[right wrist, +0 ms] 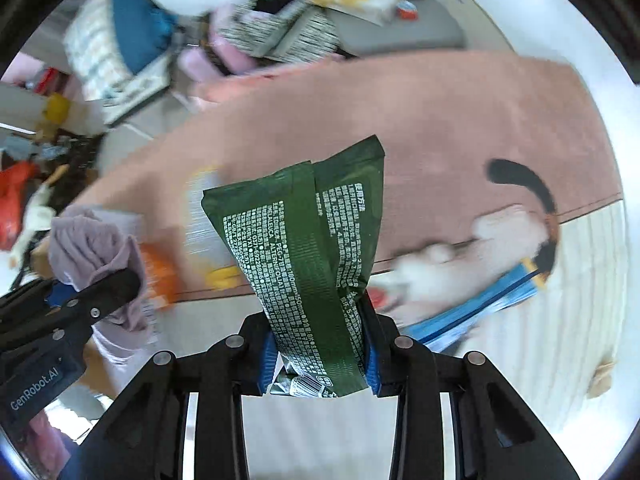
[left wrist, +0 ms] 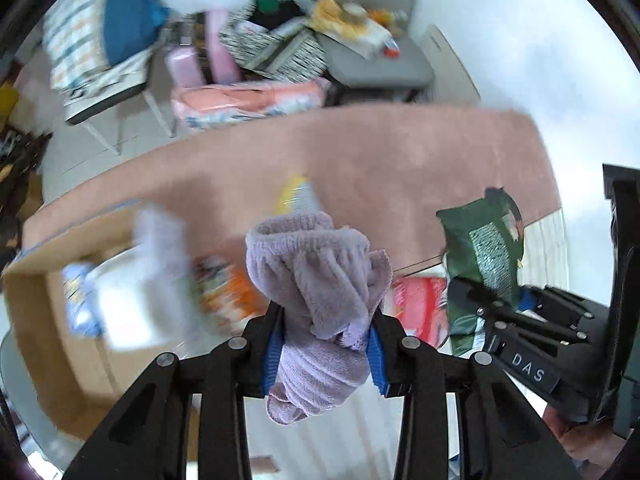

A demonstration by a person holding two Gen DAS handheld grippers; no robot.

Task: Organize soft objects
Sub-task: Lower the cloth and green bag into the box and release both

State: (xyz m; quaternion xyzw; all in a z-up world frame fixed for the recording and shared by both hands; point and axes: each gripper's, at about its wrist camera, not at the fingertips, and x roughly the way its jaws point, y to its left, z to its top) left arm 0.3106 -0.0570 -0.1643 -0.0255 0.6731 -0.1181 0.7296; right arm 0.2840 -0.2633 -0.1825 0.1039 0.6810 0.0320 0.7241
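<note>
While both point steeply down, left gripper point(left wrist: 326, 340) clamps lilac towel point(left wrist: 316, 276), right gripper point(right wrist: 318, 350) clamps green packet point(right wrist: 304, 240).

Left gripper point(left wrist: 326, 350) pointing steeply down, jaws clamped (something between), right gripper point(right wrist: 320, 354) likewise

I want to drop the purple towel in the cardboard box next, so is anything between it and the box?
Nothing visible blocks the way. The left gripper is shut on the purple towel, lifted above the pink surface. The cardboard box lies open to its left, though blurred packets already lie inside it.
</note>
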